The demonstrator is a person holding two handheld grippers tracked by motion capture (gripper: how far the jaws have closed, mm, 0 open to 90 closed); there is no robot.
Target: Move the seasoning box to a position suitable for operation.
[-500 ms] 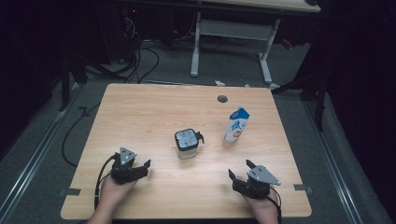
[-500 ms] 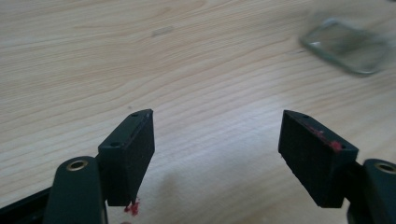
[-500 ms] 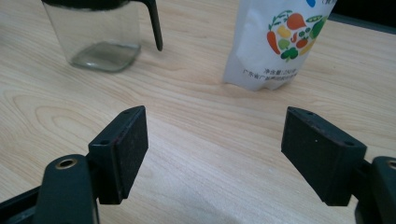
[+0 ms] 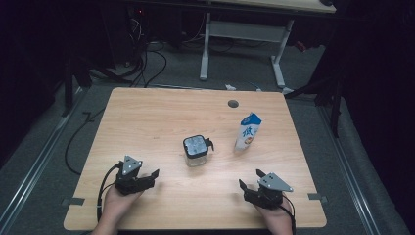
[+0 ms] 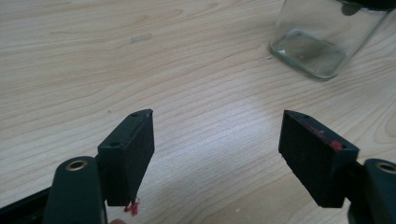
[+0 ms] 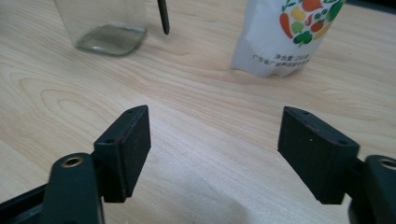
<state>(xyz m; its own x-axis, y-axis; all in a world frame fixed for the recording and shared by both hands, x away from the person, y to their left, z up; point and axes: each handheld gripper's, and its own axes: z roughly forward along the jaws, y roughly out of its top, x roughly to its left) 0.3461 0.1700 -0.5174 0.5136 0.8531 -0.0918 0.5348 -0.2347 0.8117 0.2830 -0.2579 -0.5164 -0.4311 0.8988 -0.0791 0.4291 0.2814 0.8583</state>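
Note:
A square glass jar (image 4: 196,151) with a dark lid stands near the middle of the wooden table (image 4: 147,122); its clear base shows in the left gripper view (image 5: 317,44) and the right gripper view (image 6: 105,23). A white and blue pouch (image 4: 246,131) printed with vegetables stands upright to the jar's right (image 6: 285,35). My left gripper (image 4: 147,177) rests near the front left, open, with nothing between its jaws (image 5: 217,149). My right gripper (image 4: 250,182) sits near the front right, open and empty as well (image 6: 215,149).
A round cable hole (image 4: 233,104) sits near the table's far edge. Behind the table stand a white desk frame (image 4: 242,34) and loose cables (image 4: 147,63) on the floor. Bare wood lies between the grippers and the jar.
Both grippers have crept slightly; the jar and pouch stand where they were.

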